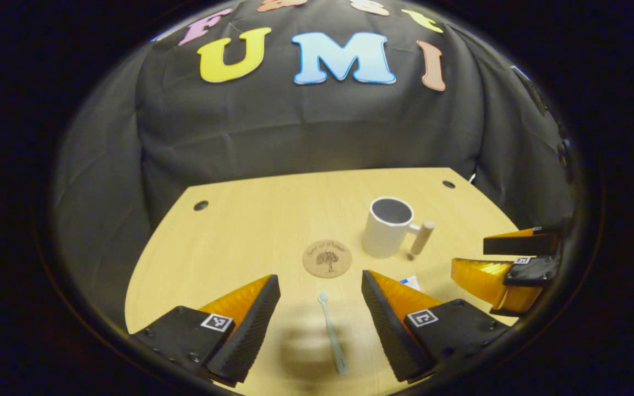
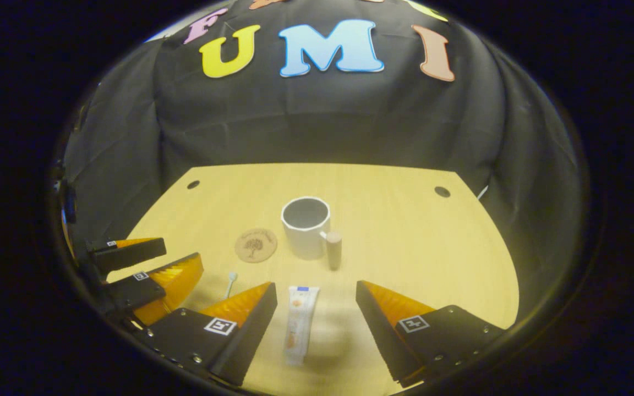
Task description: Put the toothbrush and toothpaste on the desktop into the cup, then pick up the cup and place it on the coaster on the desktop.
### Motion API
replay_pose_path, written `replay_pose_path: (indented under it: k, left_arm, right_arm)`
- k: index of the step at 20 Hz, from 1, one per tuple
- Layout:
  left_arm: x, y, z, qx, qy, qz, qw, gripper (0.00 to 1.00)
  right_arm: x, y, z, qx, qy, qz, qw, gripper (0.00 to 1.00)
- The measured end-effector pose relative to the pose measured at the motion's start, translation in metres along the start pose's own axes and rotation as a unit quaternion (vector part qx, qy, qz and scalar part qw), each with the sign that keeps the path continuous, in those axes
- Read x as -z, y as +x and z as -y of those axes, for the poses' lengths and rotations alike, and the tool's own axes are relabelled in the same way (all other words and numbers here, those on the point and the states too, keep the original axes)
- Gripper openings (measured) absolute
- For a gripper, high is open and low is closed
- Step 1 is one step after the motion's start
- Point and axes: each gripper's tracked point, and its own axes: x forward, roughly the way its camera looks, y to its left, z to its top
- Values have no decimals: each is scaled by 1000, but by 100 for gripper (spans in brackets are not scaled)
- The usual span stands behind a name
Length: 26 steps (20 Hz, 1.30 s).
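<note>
Grippers both hang over the near edge of the desk [image 2: 405, 231], fingers spread wide, nothing pinched. Left gripper [image 1: 321, 324] straddles the toothbrush [image 1: 332, 334]; right gripper [image 2: 316, 330] straddles the toothpaste [image 2: 299, 324]. Cup [image 2: 306, 226] stands mid-desk, handle toward the near side, with the coaster [image 2: 256, 245] just left of it.

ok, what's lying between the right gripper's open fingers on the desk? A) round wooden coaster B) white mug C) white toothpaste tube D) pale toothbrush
C: in the right gripper view the white toothpaste tube lies flat on the wooden desktop between the open fingers of the right gripper.
</note>
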Motion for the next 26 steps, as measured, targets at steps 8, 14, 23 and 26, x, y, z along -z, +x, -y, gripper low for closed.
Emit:
replay_pose_path:
  k: [8,14,23,26]
  left_arm:
    - [72,37,0,-4,-1,-89,996,99]
    - [104,62,-2,-15,-8,-141,990,100]
    - [120,70,-1,-11,-23,-171,985,98]
    - [120,74,6,-8,-17,-171,985,75]
  right_arm:
    - [67,47,-3,-1,10,-104,995,92]
    - [88,68,-6,2,1,-154,988,91]
    - [107,85,-7,11,-15,-196,980,83]
    - [109,81,-7,12,-14,-209,978,60]
